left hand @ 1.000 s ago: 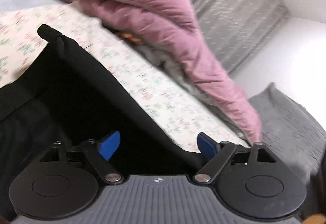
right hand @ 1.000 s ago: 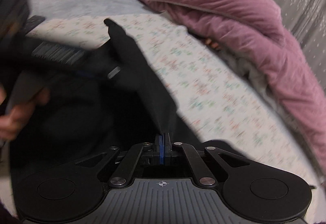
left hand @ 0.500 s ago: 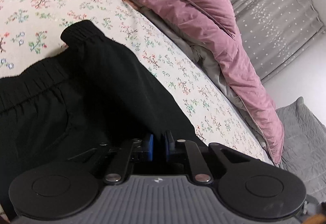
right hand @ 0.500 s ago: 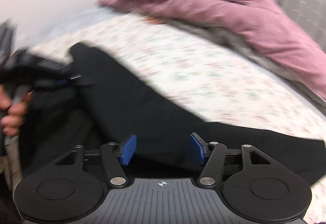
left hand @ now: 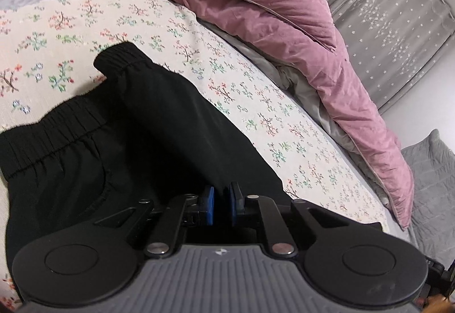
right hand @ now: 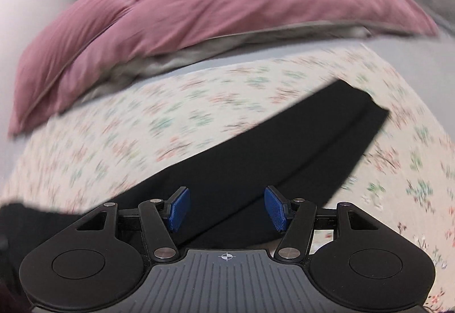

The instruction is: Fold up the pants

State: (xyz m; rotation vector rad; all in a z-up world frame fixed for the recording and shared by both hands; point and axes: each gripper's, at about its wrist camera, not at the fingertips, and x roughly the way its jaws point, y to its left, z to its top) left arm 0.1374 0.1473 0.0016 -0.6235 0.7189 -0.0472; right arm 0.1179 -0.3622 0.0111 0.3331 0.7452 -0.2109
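Note:
Black pants lie on a floral bedsheet, with the elastic waistband at the upper left of the left wrist view. My left gripper is shut on a fold of the pants fabric near the crotch or side seam. In the right wrist view the pant legs stretch away to the upper right, lying flat with the hem at far right. My right gripper is open just above the leg fabric, holding nothing.
A pink duvet lies bunched along the far side of the bed and shows in the right wrist view too. Grey curtains hang behind it. A grey blanket lies at the right edge.
My left gripper closed on the pants and lowered them onto the bed. My right gripper opened, let go of the fabric and swung right along the legs.

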